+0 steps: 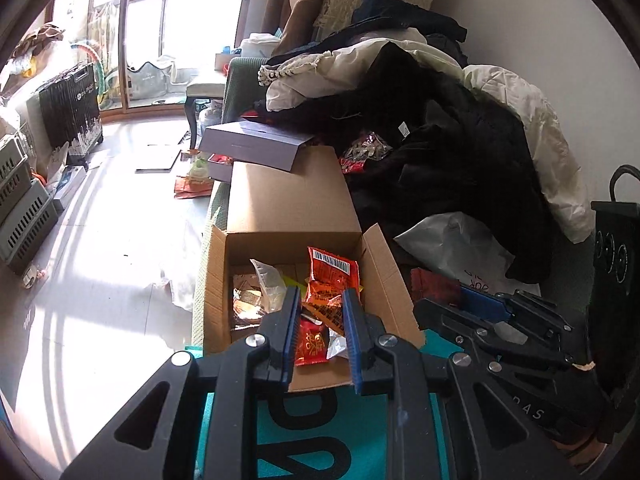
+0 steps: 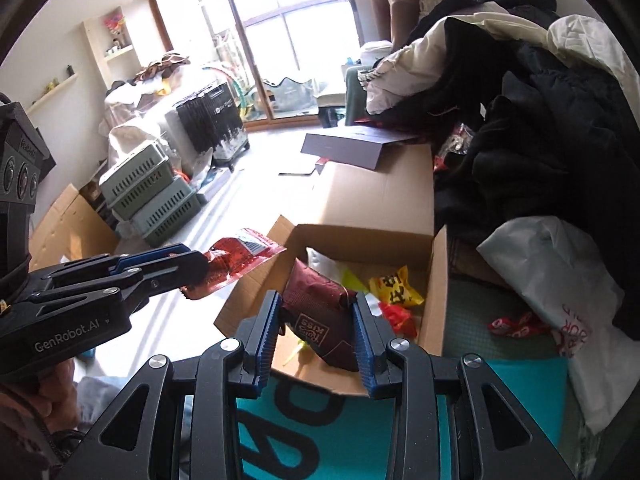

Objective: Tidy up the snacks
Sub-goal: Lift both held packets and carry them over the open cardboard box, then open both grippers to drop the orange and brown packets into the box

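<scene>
sofa's cardboard box (image 1: 256, 216) holds snacks; left tool (image 2: 208, 270) pinches red packet (image 2: 240, 256), right tool (image 2: 316, 324) maroon packet (image 2: 316, 300).

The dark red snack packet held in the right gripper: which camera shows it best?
The right wrist view: the dark red packet sits between the right gripper fingers, its printed label readable, over the cardboard box. The left wrist view shows only a dark red edge beside the gripper.

Both wrist views near, sharing box (image 1: 280, 204)
</scene>
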The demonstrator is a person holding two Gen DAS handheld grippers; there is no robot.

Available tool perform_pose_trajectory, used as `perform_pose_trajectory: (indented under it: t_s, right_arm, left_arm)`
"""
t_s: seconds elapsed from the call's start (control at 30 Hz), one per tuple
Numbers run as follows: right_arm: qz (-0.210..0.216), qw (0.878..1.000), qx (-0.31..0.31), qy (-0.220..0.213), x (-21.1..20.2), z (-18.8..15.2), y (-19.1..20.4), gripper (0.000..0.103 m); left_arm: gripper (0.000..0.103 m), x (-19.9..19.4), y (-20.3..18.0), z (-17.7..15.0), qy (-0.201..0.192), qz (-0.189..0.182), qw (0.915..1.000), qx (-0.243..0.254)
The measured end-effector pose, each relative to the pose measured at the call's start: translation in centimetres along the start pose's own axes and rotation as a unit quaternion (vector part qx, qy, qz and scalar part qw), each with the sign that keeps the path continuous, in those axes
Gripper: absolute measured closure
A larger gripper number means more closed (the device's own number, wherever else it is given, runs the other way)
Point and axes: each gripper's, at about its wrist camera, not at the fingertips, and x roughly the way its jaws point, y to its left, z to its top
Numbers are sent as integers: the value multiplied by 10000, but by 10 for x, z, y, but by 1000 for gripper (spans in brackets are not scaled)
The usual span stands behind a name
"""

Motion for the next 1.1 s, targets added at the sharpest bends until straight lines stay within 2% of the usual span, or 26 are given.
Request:
perform_pose_trajectory:
  t_s: [0.2,0.47,0.8,1.1]
  right_arm:
    - [-44,9999,-40,-96,18,31,-13,69]
    - [-169,9998,50,8,67,52,-37,69]
    - [-338,9986,71,406,128,42,-55,69]
    - [-415,9954,174,850,165,19,-65,69]
  left_arm:
    - [82,30,0,32,-25,-44,9998,174]
    - [82,94,16,51,220,36,9995,224]
    - [82,165,29,35,729,150,9966,345]
    - [82,202,39,12,1141,201,9928,291]
